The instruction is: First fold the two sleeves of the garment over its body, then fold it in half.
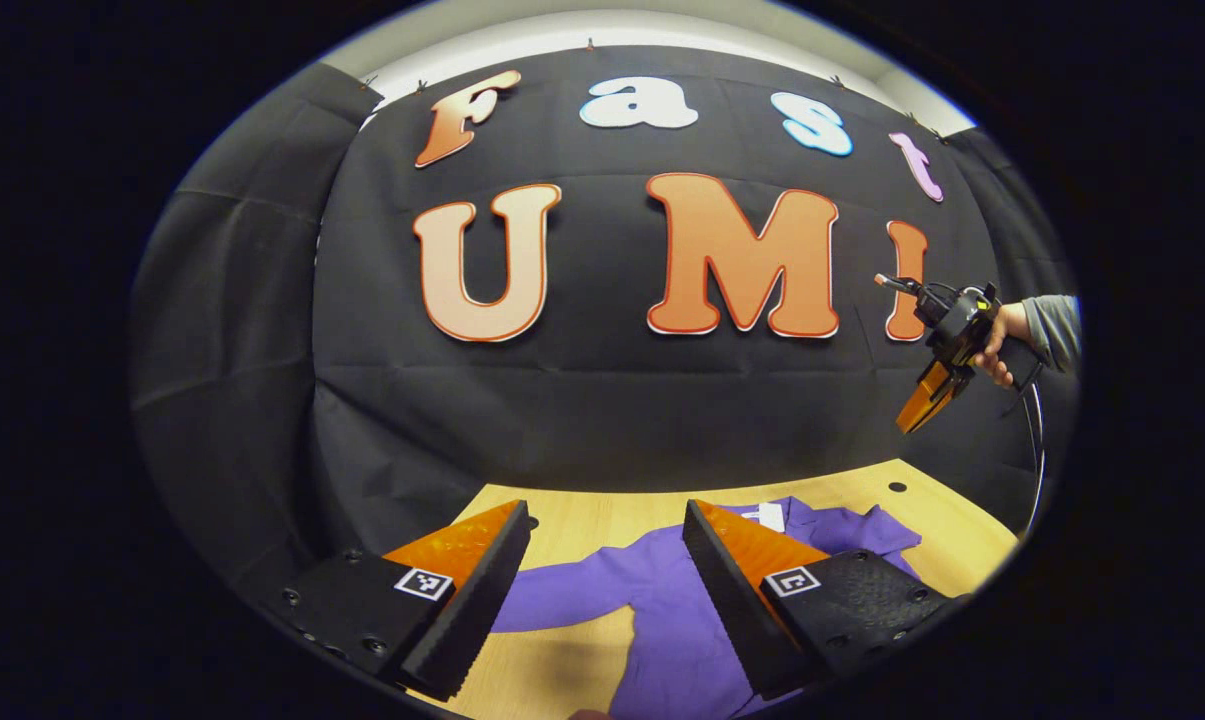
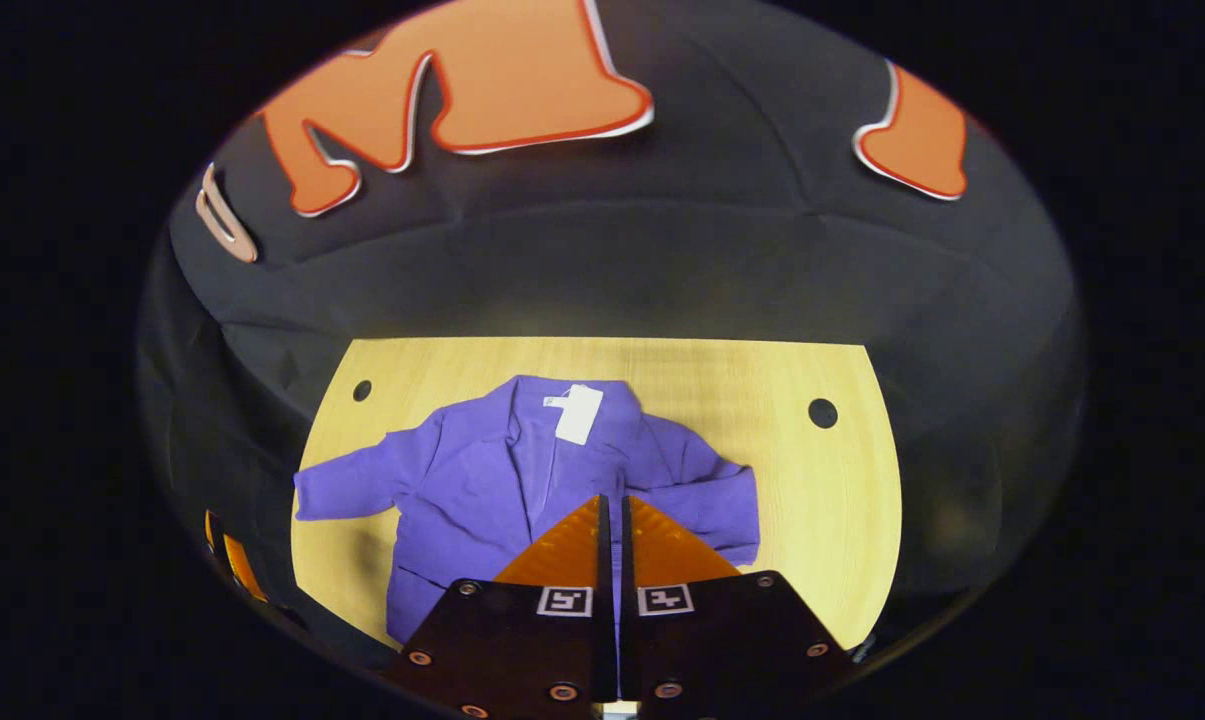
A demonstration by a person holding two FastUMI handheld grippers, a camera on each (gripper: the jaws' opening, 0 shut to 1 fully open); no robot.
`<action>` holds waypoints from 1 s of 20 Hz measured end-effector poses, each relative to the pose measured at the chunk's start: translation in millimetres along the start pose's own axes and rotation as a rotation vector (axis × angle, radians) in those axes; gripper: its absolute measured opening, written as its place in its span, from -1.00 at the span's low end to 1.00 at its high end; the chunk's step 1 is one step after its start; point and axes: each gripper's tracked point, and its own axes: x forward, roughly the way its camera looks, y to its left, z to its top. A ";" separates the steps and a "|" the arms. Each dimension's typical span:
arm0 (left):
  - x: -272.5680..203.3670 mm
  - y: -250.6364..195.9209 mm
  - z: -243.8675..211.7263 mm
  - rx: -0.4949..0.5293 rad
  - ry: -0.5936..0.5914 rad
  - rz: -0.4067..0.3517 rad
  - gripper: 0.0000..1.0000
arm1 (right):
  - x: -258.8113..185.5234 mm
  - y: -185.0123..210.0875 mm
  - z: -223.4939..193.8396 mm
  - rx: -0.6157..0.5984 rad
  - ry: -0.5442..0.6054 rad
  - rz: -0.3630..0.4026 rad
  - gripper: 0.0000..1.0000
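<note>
Lying flat on table (image 2: 812, 480), jacket (image 2: 462, 490) has both sleeves out; left gripper (image 1: 602, 570) spread, right gripper (image 2: 613, 520) pressed together, empty. Pinch a cuff, not body.

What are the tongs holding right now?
Nothing. The left tongs are open above the purple jacket; the right tongs are shut and empty, high above it.

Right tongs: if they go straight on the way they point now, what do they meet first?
Likely the purple jacket lying on the table: the shut right tongs aim down at its body. Height above it is unclear.

Wooden table (image 2: 842, 480), black cloth wall (image 2: 662, 260)
</note>
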 end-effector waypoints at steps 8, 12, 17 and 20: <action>5.1 29.3 -9.0 0.021 0.035 0.033 0.94 | 78.6 46.7 -75.2 0.005 0.195 0.070 -0.79; 6.8 42.9 -16.3 0.034 0.063 0.072 0.94 | 122.5 53.3 -102.5 0.029 0.290 0.080 -0.67; 7.2 62.4 -36.2 0.040 0.110 0.103 0.94 | 157.7 71.1 -119.6 0.037 0.333 0.092 -0.53; 3.1 80.9 -44.2 0.048 0.126 0.125 0.94 | 177.7 77.6 -135.9 0.031 0.367 0.076 -0.45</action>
